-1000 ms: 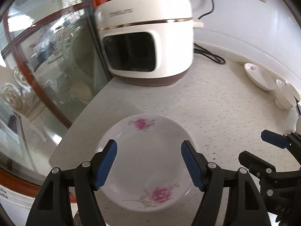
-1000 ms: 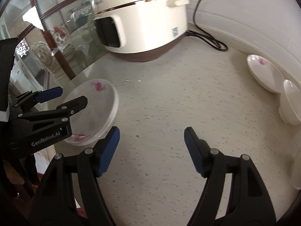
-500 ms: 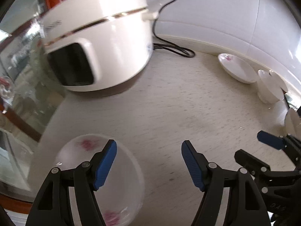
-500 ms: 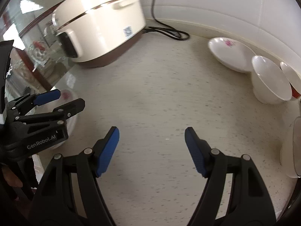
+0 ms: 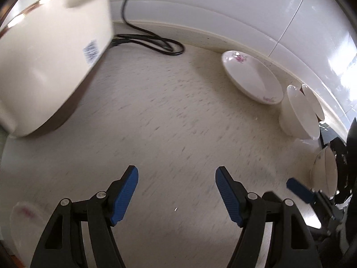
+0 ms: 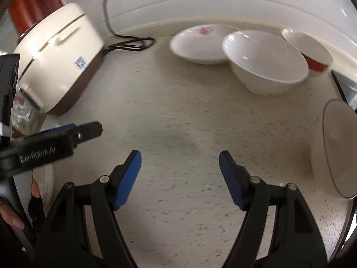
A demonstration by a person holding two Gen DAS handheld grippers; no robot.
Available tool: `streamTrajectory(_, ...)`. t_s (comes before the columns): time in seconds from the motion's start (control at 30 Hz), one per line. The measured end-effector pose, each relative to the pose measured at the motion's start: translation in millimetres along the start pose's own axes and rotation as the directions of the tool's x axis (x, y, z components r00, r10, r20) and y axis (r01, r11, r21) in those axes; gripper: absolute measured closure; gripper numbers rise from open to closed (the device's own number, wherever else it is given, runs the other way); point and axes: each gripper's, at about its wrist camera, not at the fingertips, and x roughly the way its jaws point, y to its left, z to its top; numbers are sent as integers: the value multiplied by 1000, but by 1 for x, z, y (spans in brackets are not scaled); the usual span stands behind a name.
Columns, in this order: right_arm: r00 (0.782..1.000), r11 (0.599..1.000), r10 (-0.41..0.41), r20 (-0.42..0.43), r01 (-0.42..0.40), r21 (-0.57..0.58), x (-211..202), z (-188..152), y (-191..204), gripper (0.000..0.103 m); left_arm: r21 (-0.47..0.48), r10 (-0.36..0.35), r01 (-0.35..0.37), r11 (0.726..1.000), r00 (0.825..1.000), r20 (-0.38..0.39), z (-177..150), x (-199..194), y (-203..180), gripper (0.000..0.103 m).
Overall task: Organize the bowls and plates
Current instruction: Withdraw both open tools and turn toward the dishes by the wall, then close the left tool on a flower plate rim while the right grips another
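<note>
My left gripper (image 5: 176, 192) is open over bare counter with nothing between its blue pads. A flowered plate (image 5: 24, 221) lies blurred at the lower left, apart from it. At the back right by the wall a second flowered plate (image 5: 252, 78) lies, then a white bowl (image 5: 299, 114) and a white rimmed bowl (image 5: 325, 169). My right gripper (image 6: 179, 176) is open and empty too. Ahead of it are the flowered plate (image 6: 198, 44), the white bowl (image 6: 265, 60), a red-sided bowl (image 6: 310, 47) and the rimmed bowl (image 6: 337, 151) at the right.
A cream rice cooker (image 5: 51, 55) stands at the left, its black cord (image 5: 156, 44) trailing along the wall. The left gripper (image 6: 82, 129) crosses the right wrist view at the left, a hand (image 6: 13, 212) below it. A dark edge (image 6: 343, 84) borders the counter's far right.
Both grippers have swung right, away from the cooker and glass cabinet toward the dishes by the wall. The flowered plate left the left gripper's jaws and now sits at the lower left. Both jaws stayed open.
</note>
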Motion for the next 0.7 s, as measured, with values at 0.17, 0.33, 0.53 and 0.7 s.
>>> streamTrajectory(0.17, 999, 1000, -7, 42, 6, 10, -6, 32, -3, 28, -56, -28, 30, 998, 999, 46, 38, 2, 2, 30)
streamTrajectory(0.33, 994, 999, 29, 108, -26, -28, -19, 76, 8, 28, -101, -33, 41, 994, 996, 85, 71, 3, 9, 30)
streamTrajectory(0.53, 993, 1000, -18, 120, 21, -23, -15, 138, 6, 28, -149, -75, 87, 985, 994, 80, 98, 20, 3, 30)
streamTrajectory(0.7, 998, 998, -62, 6, 62, 26, 12, 187, -23, 28, -161, -117, 124, 979, 992, 52, 116, 39, -17, 30)
